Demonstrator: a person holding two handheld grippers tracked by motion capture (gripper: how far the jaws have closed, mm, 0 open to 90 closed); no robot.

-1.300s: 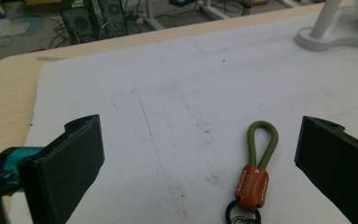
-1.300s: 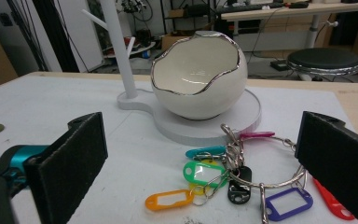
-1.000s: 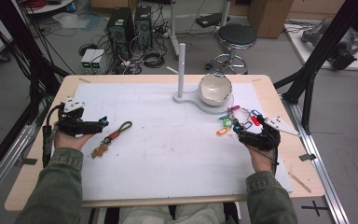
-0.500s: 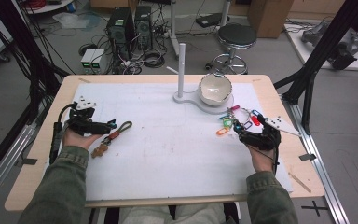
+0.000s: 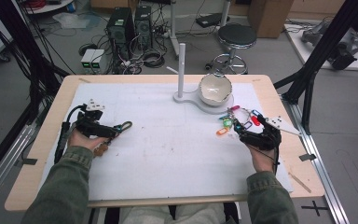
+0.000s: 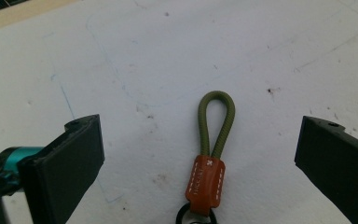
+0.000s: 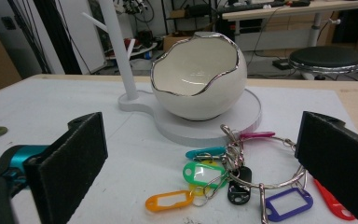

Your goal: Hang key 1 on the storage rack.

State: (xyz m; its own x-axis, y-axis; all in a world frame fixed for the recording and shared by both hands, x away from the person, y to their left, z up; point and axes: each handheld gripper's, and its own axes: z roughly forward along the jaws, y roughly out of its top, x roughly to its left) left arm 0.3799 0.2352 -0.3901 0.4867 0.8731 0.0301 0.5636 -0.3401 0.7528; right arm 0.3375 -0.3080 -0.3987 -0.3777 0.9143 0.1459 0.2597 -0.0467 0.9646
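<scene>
Where the wooden table (image 5: 37, 154) carries its white mat (image 5: 168, 154), the largest thing standing on that mat is the white stand (image 5: 186, 95), near the far edge and a little right of the middle, with a thin post rising from its left end. On the round right end of the stand sits the egg-shaped bowl (image 7: 200, 77), cracked open at the top, its jagged rim edged in silver.

Near the right edge, just in front of the stand, lies the ring of key tags (image 7: 233, 179) (green, orange, blue, red, pink, teal and black among them). The right gripper (image 5: 242, 135) rests on the mat behind the bunch, its jaws spread wide with the tags between them and nothing gripped.

Toward the left edge the left gripper (image 5: 116, 132) lies over the keychain strap (image 6: 212, 149), an olive cord loop with a stitched orange leather tab. Its jaws are also wide apart, one on each side of the loop, clear of the cord.
</scene>
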